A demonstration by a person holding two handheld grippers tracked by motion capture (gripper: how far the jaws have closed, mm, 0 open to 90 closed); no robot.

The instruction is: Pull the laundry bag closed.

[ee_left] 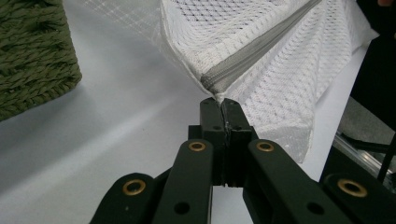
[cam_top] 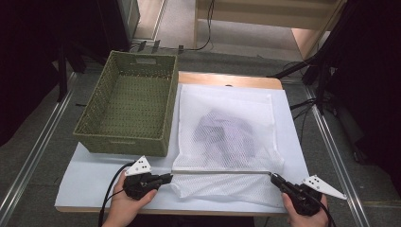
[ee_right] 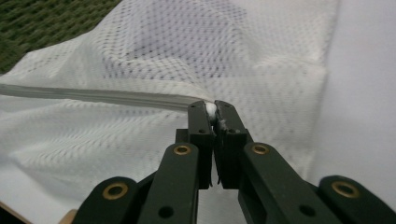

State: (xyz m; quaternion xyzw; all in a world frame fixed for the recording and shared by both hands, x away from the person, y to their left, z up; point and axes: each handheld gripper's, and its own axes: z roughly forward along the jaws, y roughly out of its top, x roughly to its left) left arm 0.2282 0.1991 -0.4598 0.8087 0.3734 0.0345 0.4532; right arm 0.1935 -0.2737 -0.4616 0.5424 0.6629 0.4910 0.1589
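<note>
Your left hand-held gripper (ee_left: 219,103) and right hand-held gripper (ee_right: 212,109) each pinch one end of the mesh laundry bag's (cam_top: 227,127) zipper (cam_top: 220,173), stretched taut between them.

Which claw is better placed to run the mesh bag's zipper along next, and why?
Probably the right claw: it pinches a small white piece at the zipper's right end, seemingly the pull. The left claw clamps the mesh bag's opposite corner, anchoring it taut.
</note>
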